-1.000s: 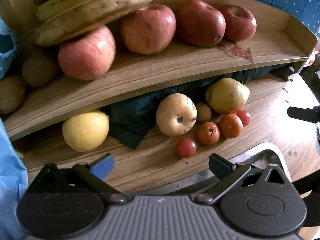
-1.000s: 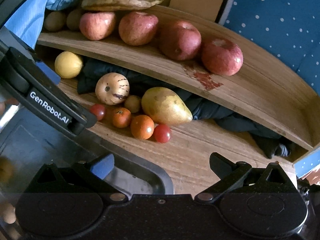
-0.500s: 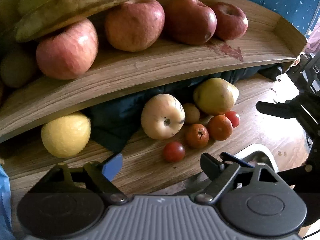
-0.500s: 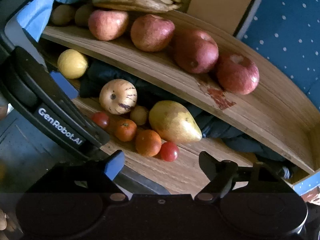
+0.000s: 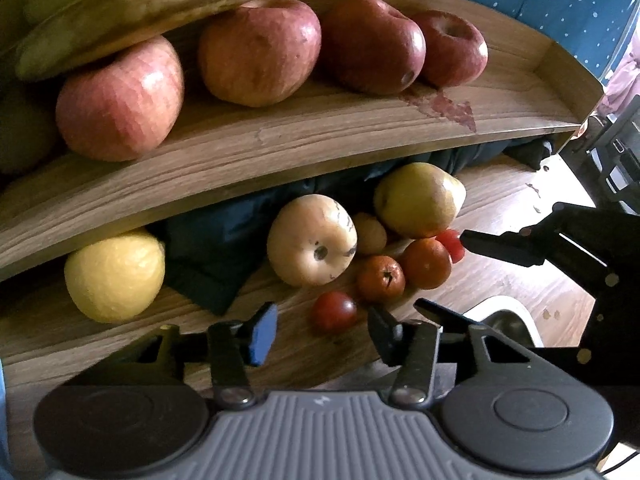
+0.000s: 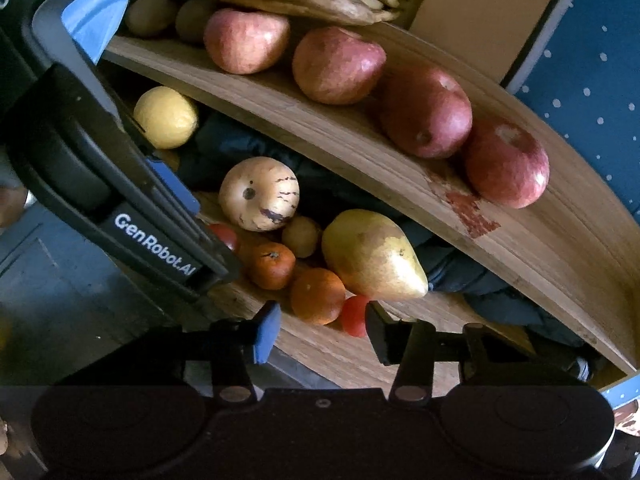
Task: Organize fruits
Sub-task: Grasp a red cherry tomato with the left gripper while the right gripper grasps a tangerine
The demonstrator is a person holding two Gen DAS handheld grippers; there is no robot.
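Observation:
A wooden two-level shelf [image 5: 280, 148] holds the fruit. Several red apples [image 5: 260, 52] and bananas [image 5: 132, 4] lie on top. Below are a lemon [image 5: 114, 276], a pale striped round fruit [image 5: 312, 240], a pear [image 5: 418, 200], two small oranges [image 5: 380, 278] and cherry tomatoes. My left gripper [image 5: 322, 334] has its jaws closing, with a red tomato [image 5: 334, 312] just ahead in the gap, untouched. My right gripper [image 6: 322, 334] is closing too, with an orange [image 6: 318, 296] and a red tomato [image 6: 354, 316] ahead between its fingers, neither of them pinched.
A dark cloth [image 5: 216, 248] lies bunched under the upper shelf behind the fruit. A white-rimmed metal basin [image 5: 504, 316] sits at the lower right. The right gripper's body [image 5: 560, 244] reaches in from the right. The left gripper's body [image 6: 120, 200] crosses the right view's left side.
Both pairs of jaws have narrowed from wide open. Both cameras have edged closer to the small fruit, and the right gripper has come into the left view from the right.

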